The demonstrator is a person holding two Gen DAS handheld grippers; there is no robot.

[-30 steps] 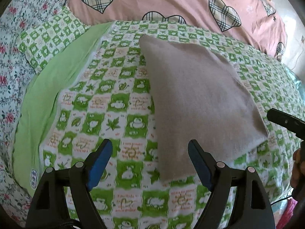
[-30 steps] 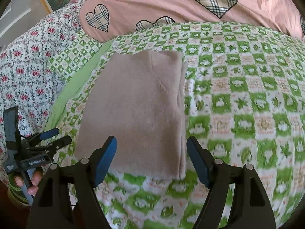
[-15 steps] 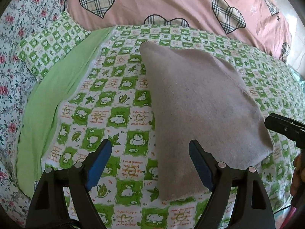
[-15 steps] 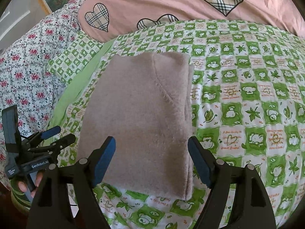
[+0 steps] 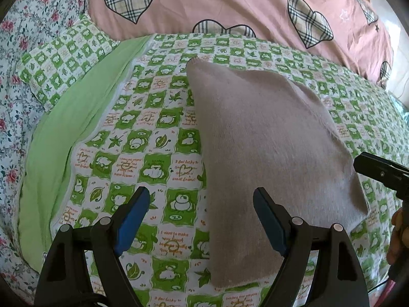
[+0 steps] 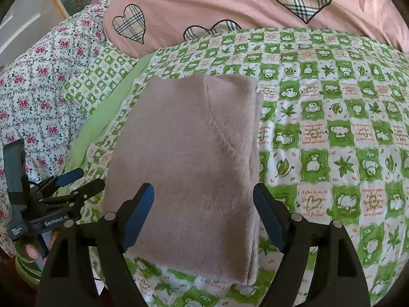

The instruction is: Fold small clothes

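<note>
**Folded garment flat on bed, both grippers hovering**

Folded taupe fleece garment (image 6: 194, 163) lies flat on the green-and-white checked cartoon quilt (image 6: 332, 138) on the bed, layered edges stacked along its right side, a seam running diagonally across the top. Right gripper (image 6: 203, 216) hangs over its near edge, blue-padded fingers (image 6: 139, 213) spread wide, holding nothing. Left gripper (image 5: 202, 220) sits by the garment's near left corner, fingers spread, also free of cloth. Pink pillow with plaid hearts (image 5: 230, 7) lies at the far side; floral sheet (image 6: 38, 81) to the left.
</note>
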